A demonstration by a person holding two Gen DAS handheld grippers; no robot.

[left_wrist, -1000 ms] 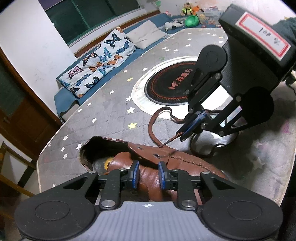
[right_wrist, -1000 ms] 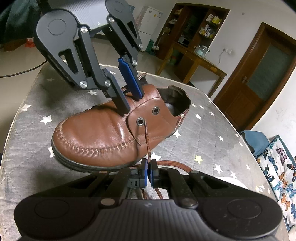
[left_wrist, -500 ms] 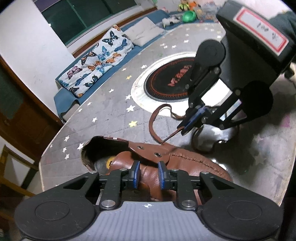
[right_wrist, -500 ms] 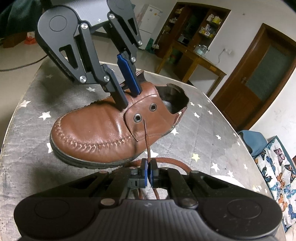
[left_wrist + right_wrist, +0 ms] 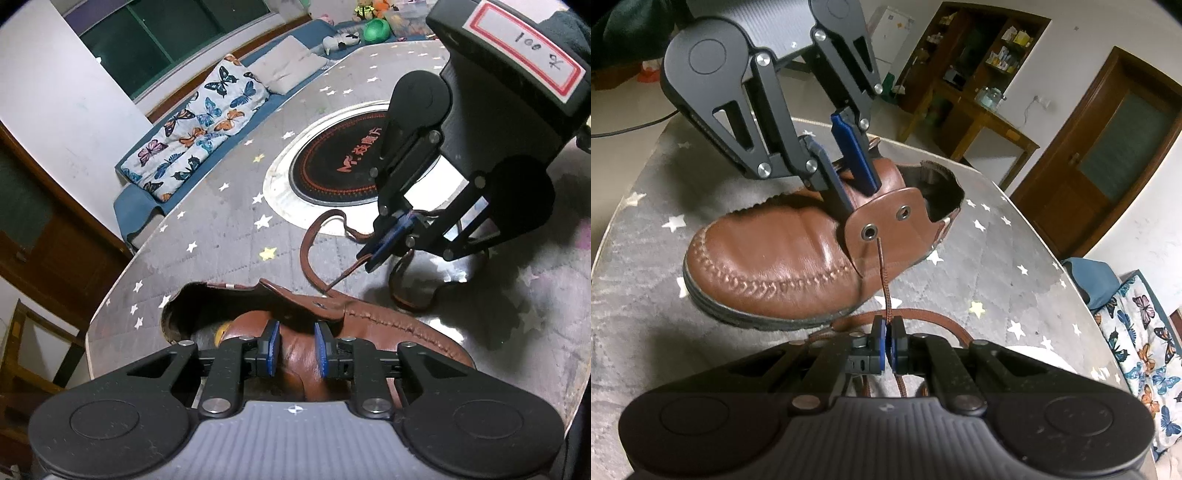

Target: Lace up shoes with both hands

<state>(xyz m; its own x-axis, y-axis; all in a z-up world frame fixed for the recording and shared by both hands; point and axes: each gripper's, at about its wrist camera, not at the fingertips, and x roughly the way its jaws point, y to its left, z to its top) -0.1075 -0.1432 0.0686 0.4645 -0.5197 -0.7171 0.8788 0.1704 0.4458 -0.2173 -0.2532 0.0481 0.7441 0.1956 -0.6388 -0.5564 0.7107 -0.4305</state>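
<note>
the brown leather shoe [image 5: 783, 266] sits tilted on the grey star-printed surface [image 5: 997, 258], toe toward 9 o'clock in the right wrist view. the left tool [image 5: 295, 349], set narrow, clamps the shoe's tongue. the right tool [image 5: 888, 343] is pinched tight on the brown braided lace [image 5: 882, 273], whose tip hovers just below the lower metal eyelet [image 5: 868, 232]. risk: the limp tip could bend against the eyelet's rim and miss. if the left grip slips, the shoe could roll and shift the hole.
</note>
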